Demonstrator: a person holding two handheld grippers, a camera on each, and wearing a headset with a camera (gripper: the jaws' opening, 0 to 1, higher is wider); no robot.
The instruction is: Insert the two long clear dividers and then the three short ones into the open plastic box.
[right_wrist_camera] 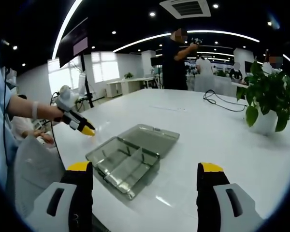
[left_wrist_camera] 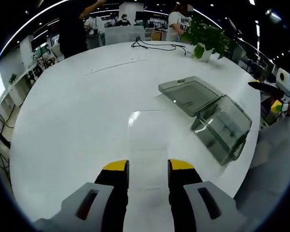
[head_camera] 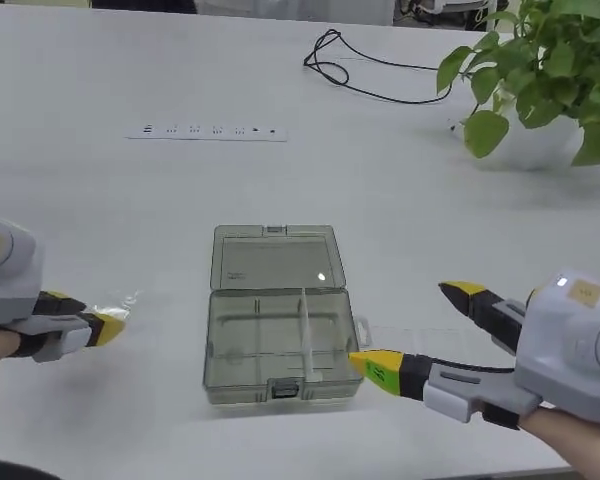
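Observation:
The open clear-grey plastic box (head_camera: 275, 330) lies mid-table with its lid folded back, and one long clear divider (head_camera: 305, 335) stands inside it. My left gripper (head_camera: 108, 325) sits left of the box, shut on a clear divider (left_wrist_camera: 146, 145) that pokes out ahead of its jaws. My right gripper (head_camera: 412, 328) is open just right of the box, its lower tip by the front right corner. Faint clear pieces (head_camera: 420, 340) lie on the table between its jaws. The box (right_wrist_camera: 123, 157) and the left gripper (right_wrist_camera: 79, 125) also appear in the right gripper view.
A potted plant (head_camera: 540, 80) stands at the back right and a black cable (head_camera: 350, 65) loops at the back. A white marked strip (head_camera: 205, 131) lies behind the box. People stand beyond the table. The table's front edge runs close to both grippers.

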